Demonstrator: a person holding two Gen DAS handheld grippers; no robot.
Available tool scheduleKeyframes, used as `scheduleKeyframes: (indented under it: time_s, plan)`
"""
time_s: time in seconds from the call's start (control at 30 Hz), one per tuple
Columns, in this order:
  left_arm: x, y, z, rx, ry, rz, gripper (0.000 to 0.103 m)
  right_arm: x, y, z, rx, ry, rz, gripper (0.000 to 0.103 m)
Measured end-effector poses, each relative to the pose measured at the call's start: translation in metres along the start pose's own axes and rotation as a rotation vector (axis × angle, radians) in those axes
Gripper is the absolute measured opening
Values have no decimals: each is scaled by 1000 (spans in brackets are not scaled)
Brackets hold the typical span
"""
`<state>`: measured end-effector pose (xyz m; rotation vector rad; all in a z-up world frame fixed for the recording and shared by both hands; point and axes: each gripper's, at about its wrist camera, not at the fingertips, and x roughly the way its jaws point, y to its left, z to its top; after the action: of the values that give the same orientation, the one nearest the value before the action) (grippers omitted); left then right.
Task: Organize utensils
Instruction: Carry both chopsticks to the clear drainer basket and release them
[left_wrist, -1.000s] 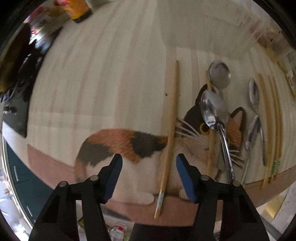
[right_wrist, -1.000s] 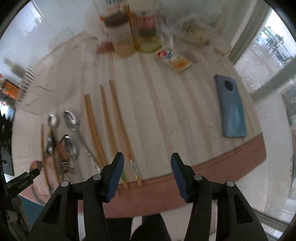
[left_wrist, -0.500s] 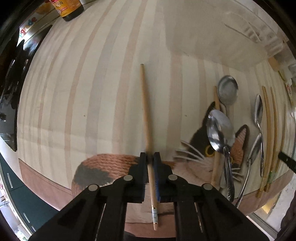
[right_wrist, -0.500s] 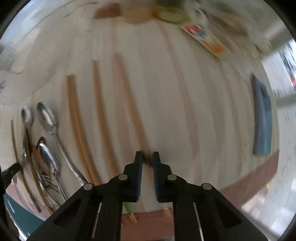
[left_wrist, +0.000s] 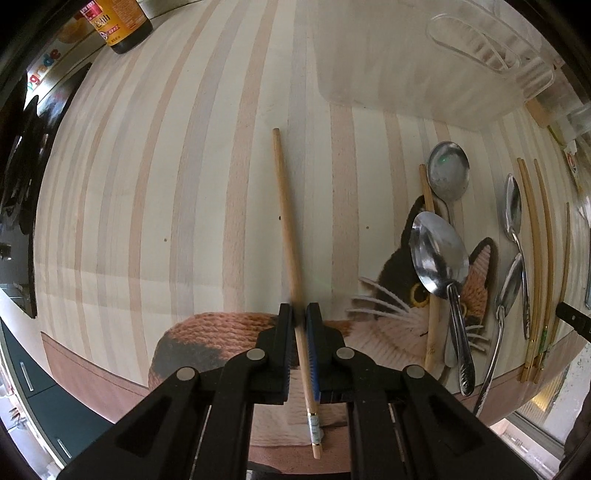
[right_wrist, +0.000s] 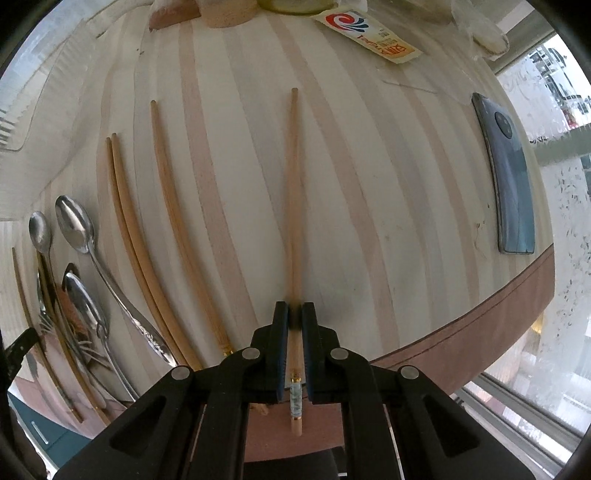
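My left gripper (left_wrist: 298, 314) is shut on a wooden chopstick (left_wrist: 286, 206) that points away over the striped table mat (left_wrist: 147, 184). My right gripper (right_wrist: 294, 314) is shut on another wooden chopstick (right_wrist: 293, 192) that points away over the same mat. Several metal spoons (left_wrist: 437, 251) and one more chopstick (left_wrist: 430, 295) lie on the cat picture at the right of the left wrist view. More chopsticks (right_wrist: 136, 236) and spoons (right_wrist: 75, 225) lie left of my right gripper.
A clear plastic tray (left_wrist: 424, 62) lies at the back of the mat. A sauce bottle (left_wrist: 118, 22) stands at the far left. A blue phone (right_wrist: 509, 177) lies at the right. A red and yellow packet (right_wrist: 369, 33) and jars sit at the back. The table edge (right_wrist: 480, 306) is near.
Both grippers were open a second ago. Each has closed on a chopstick and holds it now. The right view was blurred with motion and is now steady.
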<state>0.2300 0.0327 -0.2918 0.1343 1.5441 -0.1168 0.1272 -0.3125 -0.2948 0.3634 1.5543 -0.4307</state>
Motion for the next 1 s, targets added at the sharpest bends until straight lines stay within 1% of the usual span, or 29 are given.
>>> scheduleKeyframes:
  time_s: [0.03,0.13,0.17,0.3,0.33,0.43,0.5,0.63,0.7,0.8,0.9,0.97,1.0]
  plan:
    - [0,0,0,-1,1,2,6,2,10,3,-4,1,-3,8]
    - [-1,-2,2,-11,-1,6,6,5,15,2,-32,2,-15,8]
    - [8,-16,2,-14,-4,11,6,4,18,4,-46,3,-21,8]
    - [8,-23,-3,-33,-12,29,5,3,28,14,-81,2,-28,10]
    - [8,-24,-4,-39,-16,33,5,4,37,13,-86,-1,-30,9]
    - [5,-30,-12,-37,-31,67,4,1,45,16,-107,-22,-33,7]
    - [-4,-31,-17,-43,-49,81,4,1,48,15,-106,-33,-15,7]
    - [-40,-30,-26,-49,-112,110,4,-14,49,12,-89,-66,29,7]
    - [-61,-28,-28,-64,-141,106,4,-27,54,13,-89,-83,60,7]
    - [-102,-25,-27,-91,-217,97,4,-55,67,18,-104,-133,107,7]
    - [-144,-28,-15,-98,-292,79,4,-91,84,27,-127,-194,171,7]
    - [-168,-29,-2,-101,-329,47,4,-114,98,35,-150,-224,217,7]
    - [-179,-33,4,-98,-343,33,4,-121,99,37,-156,-233,236,7]
